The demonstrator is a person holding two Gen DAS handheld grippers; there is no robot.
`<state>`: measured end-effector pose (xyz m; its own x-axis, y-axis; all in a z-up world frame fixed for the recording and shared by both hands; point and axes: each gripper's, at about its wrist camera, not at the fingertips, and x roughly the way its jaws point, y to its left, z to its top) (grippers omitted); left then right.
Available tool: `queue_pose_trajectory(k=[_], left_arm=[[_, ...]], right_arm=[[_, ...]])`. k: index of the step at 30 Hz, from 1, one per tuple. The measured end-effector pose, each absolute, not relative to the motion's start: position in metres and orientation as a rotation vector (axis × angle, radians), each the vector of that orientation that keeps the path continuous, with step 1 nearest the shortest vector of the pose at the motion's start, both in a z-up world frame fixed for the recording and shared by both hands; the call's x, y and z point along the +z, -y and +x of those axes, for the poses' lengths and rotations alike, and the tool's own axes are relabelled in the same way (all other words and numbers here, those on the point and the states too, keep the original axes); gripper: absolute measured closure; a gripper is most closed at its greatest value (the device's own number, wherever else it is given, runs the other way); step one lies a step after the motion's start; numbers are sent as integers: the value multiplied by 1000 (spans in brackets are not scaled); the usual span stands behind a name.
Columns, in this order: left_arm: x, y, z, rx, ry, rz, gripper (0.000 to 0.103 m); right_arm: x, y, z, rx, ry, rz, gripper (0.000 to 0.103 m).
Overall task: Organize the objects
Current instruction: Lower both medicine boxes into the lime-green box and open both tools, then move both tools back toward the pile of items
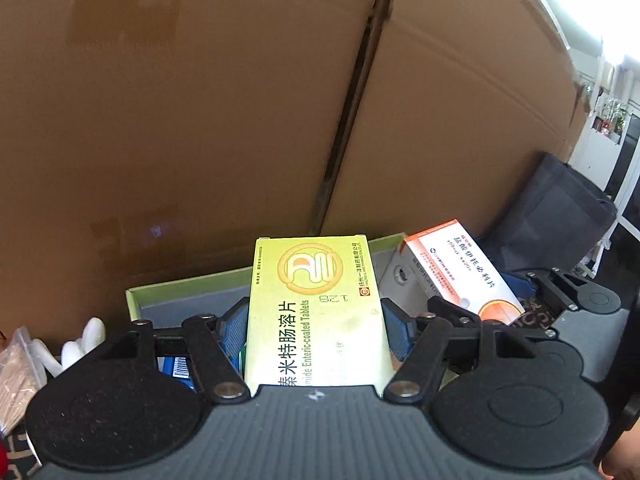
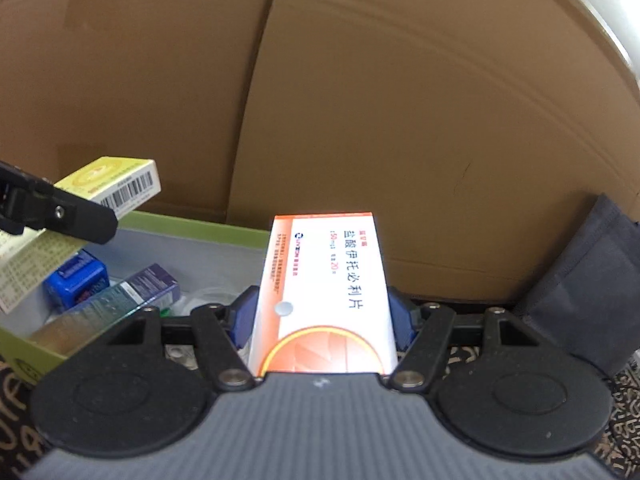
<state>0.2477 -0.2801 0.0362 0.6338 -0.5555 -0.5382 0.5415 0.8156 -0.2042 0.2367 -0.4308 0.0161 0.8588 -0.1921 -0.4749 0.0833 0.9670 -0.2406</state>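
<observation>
Yellow box (image 1: 316, 312): near end hidden behind gripper body. Plastic bag (image 1: 16, 376) cut by frame edge; contents indistinct.

Brown cardboard wall (image 2: 400, 100) behind; bright window (image 1: 592, 8).

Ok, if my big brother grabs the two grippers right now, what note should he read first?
Left gripper: shut on the yellow medicine box, held above the green-rimmed tray.
Right gripper: shut on the orange-and-white medicine box, held just right of the tray's rim.
Already lying in the tray: a blue box and a purple box, with other small items I can't make out.
Done: both boxes are picked up.
Left: probably set both boxes down in the tray, one at a time, where there is bare floor. A dark bag sits off to the right, untouched.
</observation>
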Motion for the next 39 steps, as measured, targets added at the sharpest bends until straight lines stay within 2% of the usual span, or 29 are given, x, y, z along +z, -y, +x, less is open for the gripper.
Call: queue_pose_trajectory(k=[6, 12, 14, 18, 20, 26, 31, 39], left_arm=[[7, 290, 266, -614, -674, -31, 32], [6, 296, 266, -568, -651, -76, 15], [10, 292, 264, -561, -654, -79, 14], [21, 274, 256, -564, -616, -72, 10], [26, 268, 249, -563, -587, -61, 10], [35, 243, 214, -581, -570, -57, 10], [32, 209, 170, -573, -556, -24, 10], [5, 141, 105, -492, -562, -15, 10]], right_arm=[[-7, 425, 257, -111, -532, -265, 37], [-5, 420, 252, -51, -515, -264, 37], [-10, 418, 257, -37, -545, -283, 23], [-2, 428, 247, -28, -529, -190, 18], [5, 425, 234, -38, -492, -203, 9], [23, 412, 186, -35, -415, -200, 1], [26, 392, 146, 12, -368, -126, 0], [11, 348, 106, 118, -405, -49, 0]])
